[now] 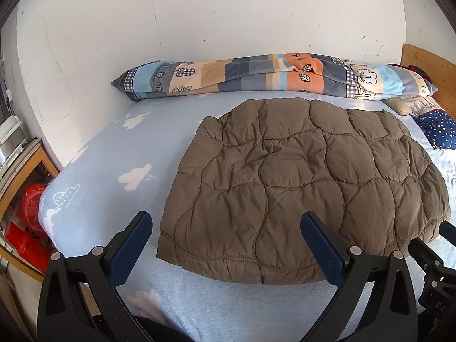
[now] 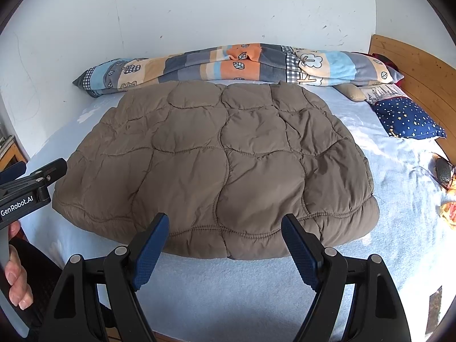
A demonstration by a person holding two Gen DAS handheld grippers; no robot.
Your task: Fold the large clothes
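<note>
- Where the light blue, cloud-printed bed sheet (image 2: 393, 222) lies bare on all sides: a brown quilted coat (image 2: 216, 159), folded into a broad padded slab, flat on the middle of the bed.
- Long axis side to side across both views, parallel with the near bed edge and with the wall behind.
- Near long edge thick, rounded and stitched, pointing toward the cameras; far edge just short of the rolled patchwork duvet (image 2: 228, 62) along the wall.
- Left end squarer and thinner, right end bulkier and rounded, in the right wrist view.
- Surface puffed in wavy stitched panels, lightly creased, nothing resting on top.
- Left gripper (image 1: 228, 245): jaws wide apart, empty, hovering above the coat's near left corner without touching the cloth.
- Right gripper (image 2: 225, 242): jaws likewise wide apart and empty, framing the middle of the near edge, clear of the fabric.
- Seen from the right wrist view, left tool at the left border, level with the coat's left end, held in a hand (image 2: 15, 279) with fingers curled round the handle.
- Beyond the coat on the right: navy star-printed pillow (image 2: 407, 119) against the wooden headboard (image 2: 421, 65), a paler cushion tucked behind it.
- At the far right on the sheet: small dark and orange-yellow items, too distorted to identify.
- Off the left bed edge, in the left wrist view: red plastic baskets (image 1: 28, 222) under a wooden shelf frame.
</note>
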